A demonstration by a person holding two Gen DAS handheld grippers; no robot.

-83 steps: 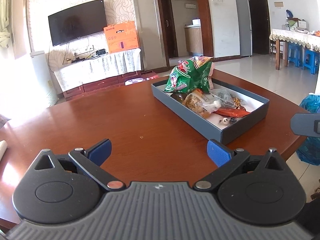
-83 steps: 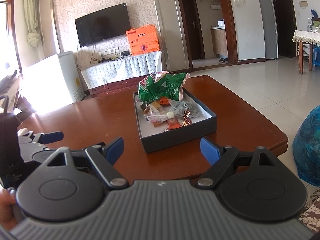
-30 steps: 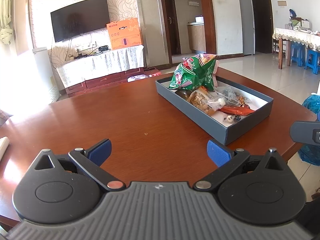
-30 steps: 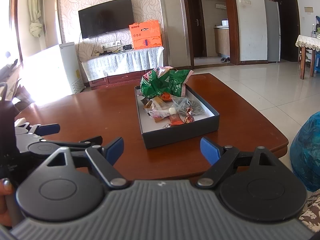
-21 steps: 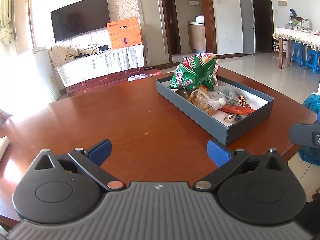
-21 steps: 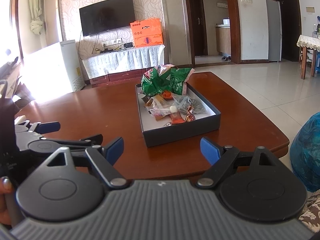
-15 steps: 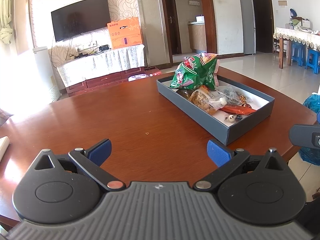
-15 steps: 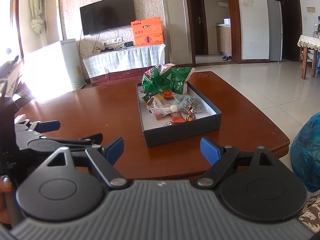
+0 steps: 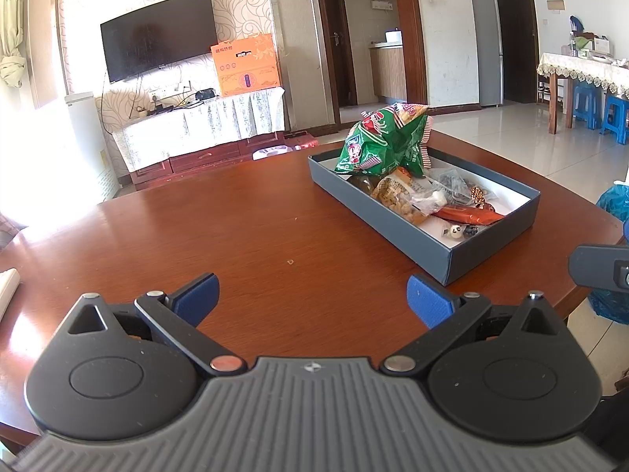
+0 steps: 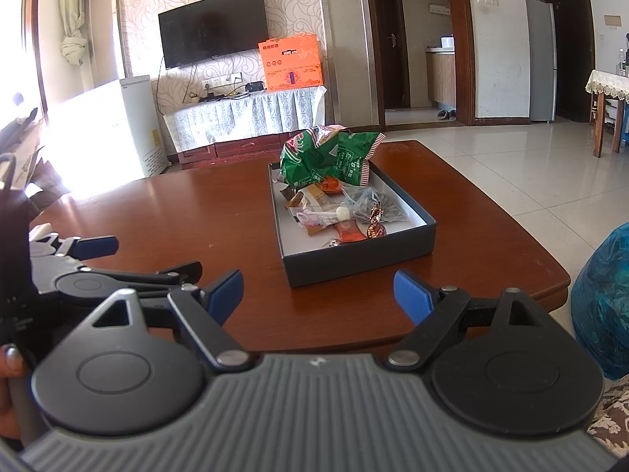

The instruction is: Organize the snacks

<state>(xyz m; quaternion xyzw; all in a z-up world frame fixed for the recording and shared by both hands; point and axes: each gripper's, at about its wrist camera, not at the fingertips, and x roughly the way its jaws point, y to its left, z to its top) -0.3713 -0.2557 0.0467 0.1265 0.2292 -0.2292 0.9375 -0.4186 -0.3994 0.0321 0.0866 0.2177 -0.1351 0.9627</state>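
Sunlit room – wall television (image 9: 157, 35), tiled floor (image 10: 550, 181)

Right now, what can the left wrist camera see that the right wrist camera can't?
Only the left wrist view shows the blue stools beside the far table. Only the right wrist view shows the left gripper from the side and slippers in the doorway. Both show the dark box of snacks, the green bag at its far end, the wooden table, the TV and the orange box.

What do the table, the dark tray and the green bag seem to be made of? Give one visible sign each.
Table: probably varnished wood; reddish-brown, glossy reflections.
Dark tray: likely cardboard; thin matte walls, white lining.
Green bag: plastic film; crinkled, shiny, printed.
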